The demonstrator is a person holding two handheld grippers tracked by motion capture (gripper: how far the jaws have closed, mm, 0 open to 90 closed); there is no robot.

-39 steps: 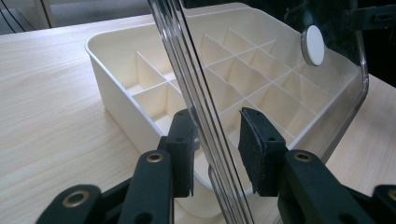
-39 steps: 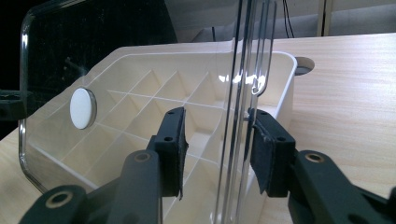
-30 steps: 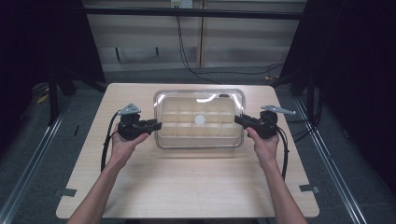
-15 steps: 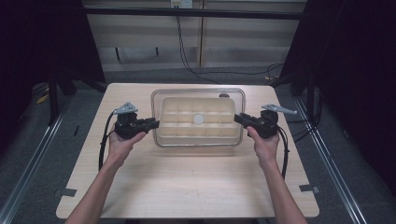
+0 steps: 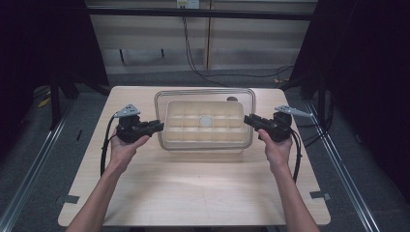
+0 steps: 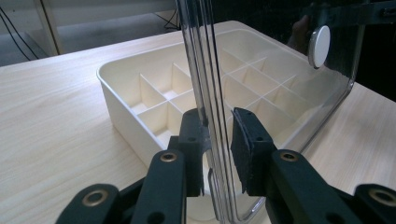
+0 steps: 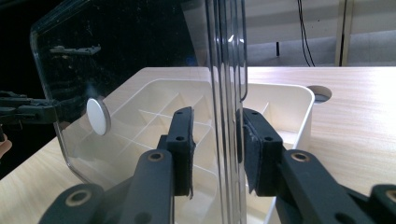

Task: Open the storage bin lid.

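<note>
A clear plastic lid (image 5: 205, 95) with a white round disc (image 5: 206, 120) at its centre hangs level just above a cream box (image 5: 203, 144) divided into several compartments. My left gripper (image 5: 159, 126) is shut on the lid's left edge and my right gripper (image 5: 247, 119) on its right edge. In the left gripper view the lid (image 6: 289, 84) runs edge-on between the pads of the left gripper (image 6: 218, 149), with the box (image 6: 121, 93) beneath. The right gripper view has the lid (image 7: 140, 60) clamped in the right gripper (image 7: 215, 149) over the box (image 7: 285, 100).
The box sits mid-table on a light wooden table (image 5: 193, 188), with bare wood in front of it. A round hole (image 5: 232, 99) lies in the tabletop behind the box. Black cables trail from both grippers. Dark floor and metal rails flank the table.
The lid has come up off the box, held between both grippers. Both hands shifted slightly outward and up.
</note>
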